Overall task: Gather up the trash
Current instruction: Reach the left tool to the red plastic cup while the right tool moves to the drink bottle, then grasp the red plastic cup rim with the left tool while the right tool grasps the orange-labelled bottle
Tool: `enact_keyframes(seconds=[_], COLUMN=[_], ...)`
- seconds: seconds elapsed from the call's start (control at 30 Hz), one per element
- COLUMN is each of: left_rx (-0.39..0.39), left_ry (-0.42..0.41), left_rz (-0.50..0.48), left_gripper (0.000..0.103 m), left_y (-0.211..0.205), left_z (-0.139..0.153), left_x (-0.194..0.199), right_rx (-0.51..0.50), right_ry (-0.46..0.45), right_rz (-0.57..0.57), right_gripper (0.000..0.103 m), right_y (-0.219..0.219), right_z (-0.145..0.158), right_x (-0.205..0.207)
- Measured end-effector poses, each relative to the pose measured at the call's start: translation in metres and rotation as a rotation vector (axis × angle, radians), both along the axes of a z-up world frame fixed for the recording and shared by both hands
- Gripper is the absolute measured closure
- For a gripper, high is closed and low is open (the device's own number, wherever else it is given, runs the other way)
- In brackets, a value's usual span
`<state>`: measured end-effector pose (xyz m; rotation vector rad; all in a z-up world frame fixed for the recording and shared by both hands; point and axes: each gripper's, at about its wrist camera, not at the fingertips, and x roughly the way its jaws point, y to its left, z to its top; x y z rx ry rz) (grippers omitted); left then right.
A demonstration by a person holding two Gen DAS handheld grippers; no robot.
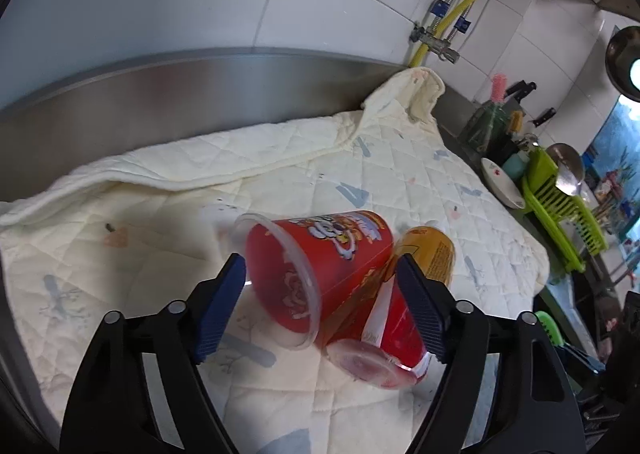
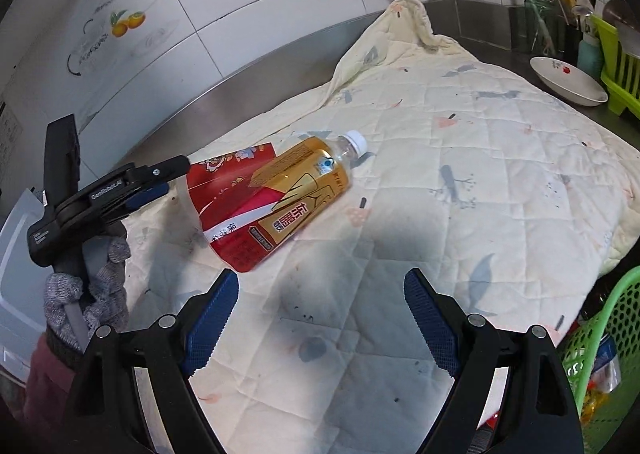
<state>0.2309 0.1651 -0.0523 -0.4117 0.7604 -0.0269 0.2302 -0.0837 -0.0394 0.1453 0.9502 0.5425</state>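
Trash lies together on the quilted cream cloth: two red plastic cups and a gold-labelled plastic bottle at their 3 o'clock. Left gripper jaws spread around the upper cup; right gripper jaws spread, empty. The cup looks light and easily crushed, so hold it gently across the body.

dim cool indoor light, soft shadows, slight motion blur, fisheye-curved dark edges
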Motion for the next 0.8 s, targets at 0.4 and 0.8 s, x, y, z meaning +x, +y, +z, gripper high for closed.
enact_keyframes(seconds=[0.4,0.8], left_rx=[-0.097,-0.122], left_ry=[0.027,-0.043], left_rz=[-0.068,-0.09], left_gripper=[0.048,0.096], left_y=[-0.002,0.0], left_z=[-0.025,-0.02], left_x=[0.029,0.019], right_rx=[-0.014,0.0], right_ry=[0.01,0.041], right_rz=[0.012,0.008], right_gripper=[0.021,0.021], right_y=[0.02,0.036], right_z=[0.0,-0.003], right_x=[0.011,0.023])
